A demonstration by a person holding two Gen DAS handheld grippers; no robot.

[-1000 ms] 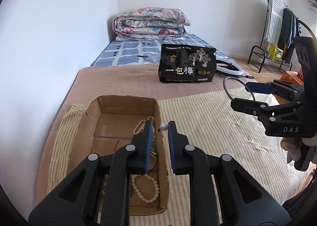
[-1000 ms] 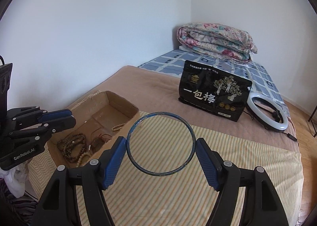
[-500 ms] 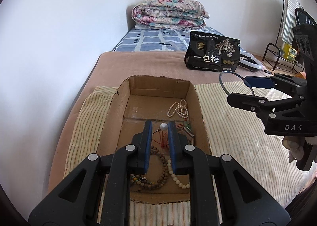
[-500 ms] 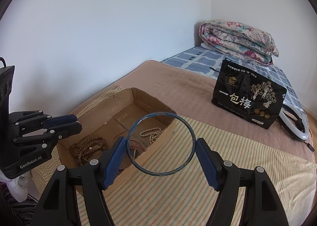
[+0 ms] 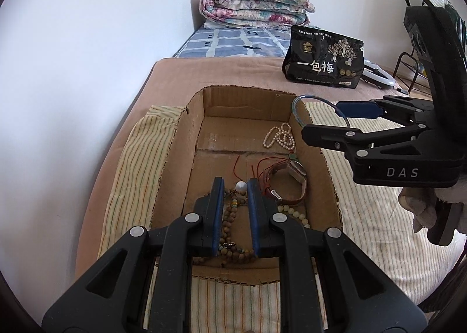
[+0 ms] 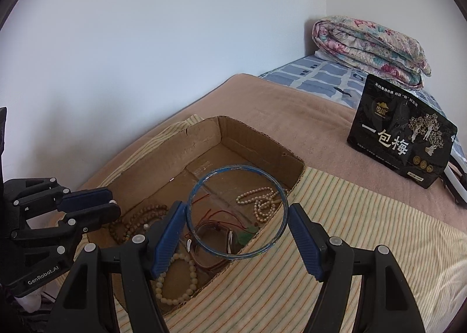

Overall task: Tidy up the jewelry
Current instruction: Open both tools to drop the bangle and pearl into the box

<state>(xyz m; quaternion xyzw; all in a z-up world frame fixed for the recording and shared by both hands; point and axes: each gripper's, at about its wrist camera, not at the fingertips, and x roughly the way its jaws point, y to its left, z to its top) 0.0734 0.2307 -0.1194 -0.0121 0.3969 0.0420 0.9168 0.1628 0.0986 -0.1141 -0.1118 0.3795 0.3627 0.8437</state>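
Note:
An open cardboard box (image 5: 181,140) (image 6: 201,140) lies on a striped cloth on the bed. It holds a pearl necklace (image 5: 278,137) (image 6: 259,201), brown bead strands (image 5: 230,233) (image 6: 131,222), a pale bead bracelet (image 6: 175,277) and a brown-strap watch (image 5: 287,184). My left gripper (image 5: 235,187) is over the box's near end, shut on a small white pearl (image 5: 241,186). My right gripper (image 6: 238,213) is shut on a blue bangle (image 6: 237,211), held above the box's right wall; the bangle also shows in the left wrist view (image 5: 297,108).
A black snack bag (image 5: 324,58) (image 6: 402,146) stands on the brown blanket beyond the box. A folded floral quilt (image 5: 256,8) lies at the bed's far end. A white ring light (image 5: 376,73) lies behind the bag. The wall runs along the left.
Both grippers have moved toward the box. The left one with the pearl now hangs lower over the jewelry; the right one has carried the bangle over the box's right wall.

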